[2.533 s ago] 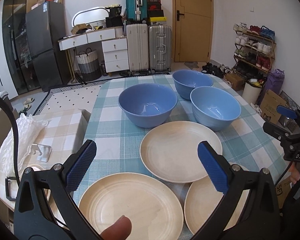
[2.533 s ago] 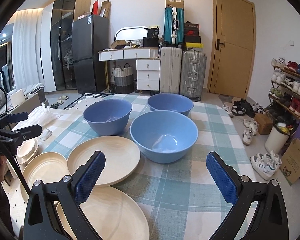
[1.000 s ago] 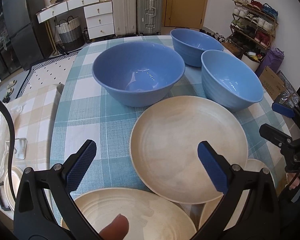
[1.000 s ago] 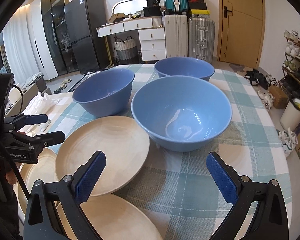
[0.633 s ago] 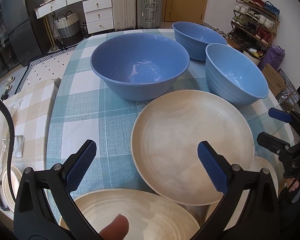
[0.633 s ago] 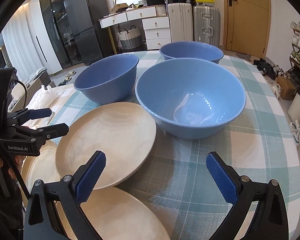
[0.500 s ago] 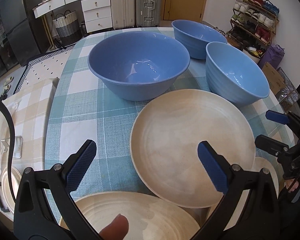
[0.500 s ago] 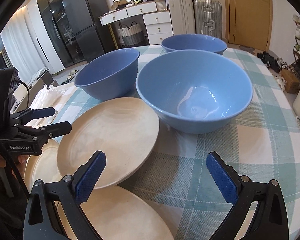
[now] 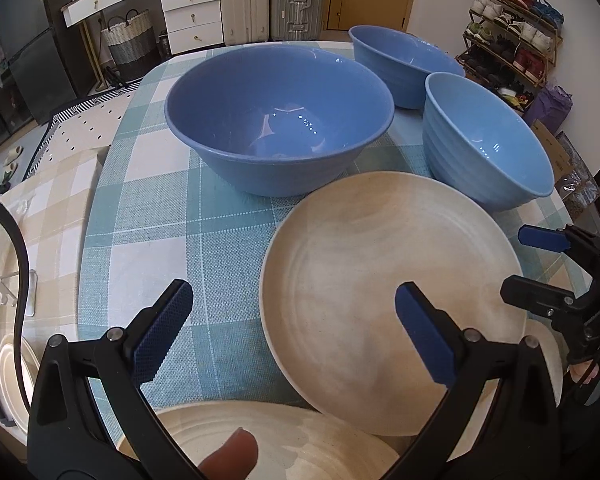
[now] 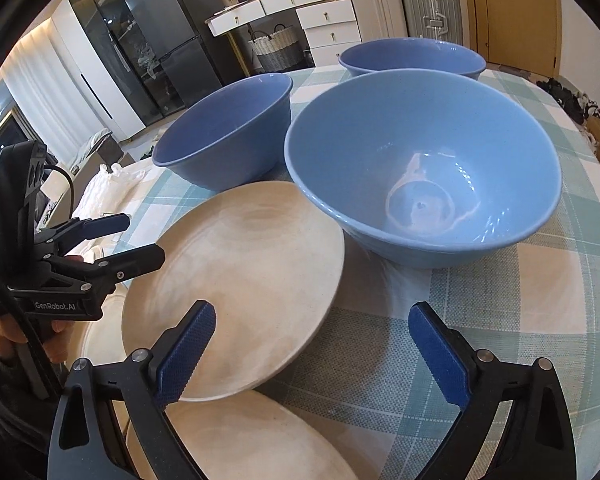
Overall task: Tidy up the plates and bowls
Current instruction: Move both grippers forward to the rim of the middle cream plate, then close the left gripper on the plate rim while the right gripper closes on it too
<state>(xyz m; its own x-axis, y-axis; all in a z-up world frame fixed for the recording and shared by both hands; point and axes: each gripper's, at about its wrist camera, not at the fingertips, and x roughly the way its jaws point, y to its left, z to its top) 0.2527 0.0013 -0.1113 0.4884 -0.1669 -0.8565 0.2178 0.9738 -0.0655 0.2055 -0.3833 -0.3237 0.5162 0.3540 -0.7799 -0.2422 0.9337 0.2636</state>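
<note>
On the checked table (image 9: 148, 216), both grippers, left (image 9: 292, 330) and right (image 10: 314, 346), have closed in, spread wide and empty, over the middle plate (image 9: 380, 248); stacking looks imminent.

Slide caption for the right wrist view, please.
Open right gripper faces a light-blue bowl and cream plate on the checked tablecloth.

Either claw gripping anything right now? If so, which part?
Nothing held. Left claw and right claw are both open, above the middle plate without gripping it.
</note>
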